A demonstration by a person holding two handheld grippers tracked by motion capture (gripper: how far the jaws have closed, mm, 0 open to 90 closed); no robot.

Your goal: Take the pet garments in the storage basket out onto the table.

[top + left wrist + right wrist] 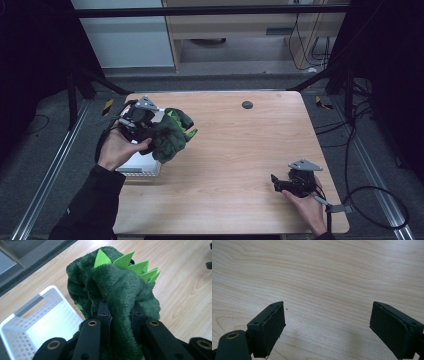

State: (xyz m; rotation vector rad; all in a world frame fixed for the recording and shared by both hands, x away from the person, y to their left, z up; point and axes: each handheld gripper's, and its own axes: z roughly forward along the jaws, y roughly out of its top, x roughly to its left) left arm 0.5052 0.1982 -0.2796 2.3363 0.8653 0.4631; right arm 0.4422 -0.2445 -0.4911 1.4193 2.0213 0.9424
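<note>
A dark green plush dinosaur [171, 133] with light green felt spikes hangs above the table's left side, and my left gripper [142, 127] is shut on it. In the left gripper view the two black jaws pinch a fold of the plush dinosaur [115, 292] low in the picture, left gripper [121, 312]. A white perforated basket [141, 166] sits under the left hand; its basket wall [15, 345] lies below and to the left of the toy. My right gripper [275, 182] rests low at the table's front right, jaws wide apart over bare wood, right gripper [328, 325].
The wooden table [240, 150] has a small dark round spot [247, 104] near its far edge. Metal rails run along the floor on both sides, and cables lie on the floor at the right.
</note>
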